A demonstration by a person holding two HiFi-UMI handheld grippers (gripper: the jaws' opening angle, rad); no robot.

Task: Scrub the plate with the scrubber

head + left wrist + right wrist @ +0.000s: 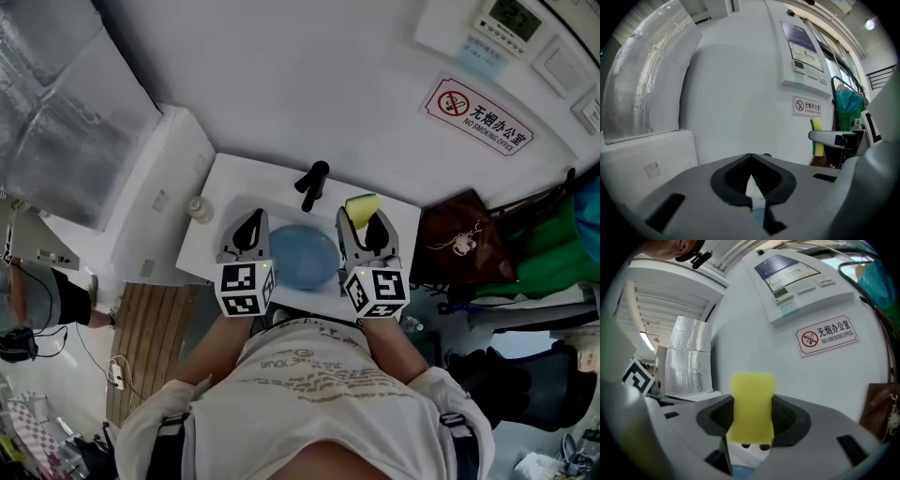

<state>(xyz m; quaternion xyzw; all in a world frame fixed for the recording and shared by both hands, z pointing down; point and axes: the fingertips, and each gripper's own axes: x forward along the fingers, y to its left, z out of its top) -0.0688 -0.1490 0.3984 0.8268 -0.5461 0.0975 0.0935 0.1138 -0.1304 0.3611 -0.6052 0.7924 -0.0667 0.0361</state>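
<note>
Step in hand, as I read it: scrubber is gripped but not on the plate, so scrubbing itself isn't under way. The right hand-held gripper (752,414) is clamped on the yellow rectangular sponge scrubber (751,404), which stands up between the pads and faces the wall w/ the no-smoking sign (826,335). The round blue plate (302,259) lies on the white desk (228,178) below the black faucet (312,184), between the two grippers. The left hand-held gripper (751,177) has jaws closed together w/ nothing in them, just beside the plate's left rim. Next move prob. calls for tipping the right gripper down to press sponge onto the plate; the left would need to open to steady the rim. Both forearms are drawn in near the torso, grippers pointing approx. level.
</note>
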